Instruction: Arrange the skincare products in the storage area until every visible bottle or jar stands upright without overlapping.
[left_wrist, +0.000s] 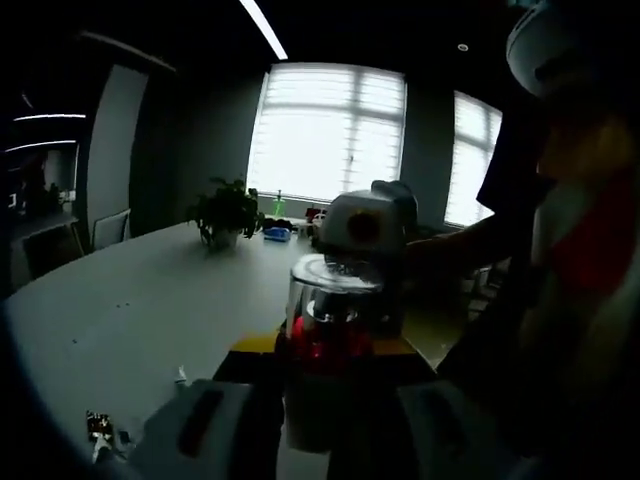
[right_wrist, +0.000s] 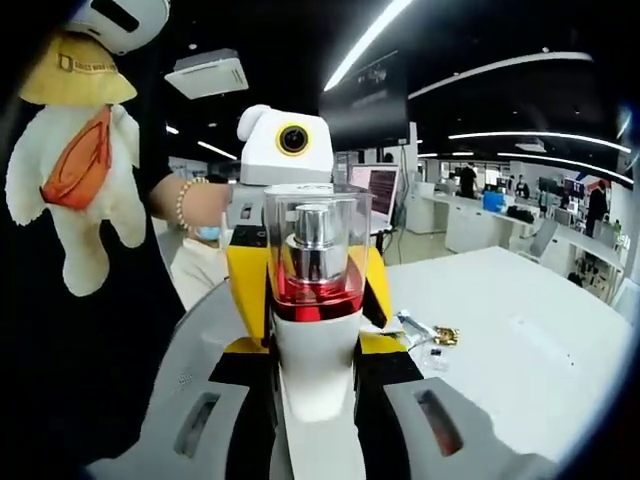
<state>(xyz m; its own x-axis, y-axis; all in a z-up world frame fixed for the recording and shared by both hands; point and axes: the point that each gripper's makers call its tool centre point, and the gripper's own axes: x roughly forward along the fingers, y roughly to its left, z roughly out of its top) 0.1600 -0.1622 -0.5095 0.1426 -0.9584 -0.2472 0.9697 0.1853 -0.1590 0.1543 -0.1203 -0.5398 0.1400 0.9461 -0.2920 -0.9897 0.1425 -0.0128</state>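
Note:
A skincare bottle (right_wrist: 315, 225) with a clear cap, silver pump, red band and white body stands upright between the jaws of my right gripper (right_wrist: 315, 400), which is shut on its lower body. Facing it, my left gripper (right_wrist: 315, 300) has its yellow-backed jaws pressed to the bottle's sides at the red band. In the left gripper view the same bottle (left_wrist: 335, 285) rises between my left gripper (left_wrist: 325, 410) jaws. The right gripper (left_wrist: 330, 350) is behind it, its yellow parts flanking the bottle. The bottle is in the air above the table.
A long white table (left_wrist: 130, 310) runs back to a potted plant (left_wrist: 225, 215) by bright windows. Small loose items (left_wrist: 100, 430) lie near its front edge, and some wrappers (right_wrist: 430, 335) lie on the table (right_wrist: 520, 340). A person's plush toy (right_wrist: 75, 150) hangs at left.

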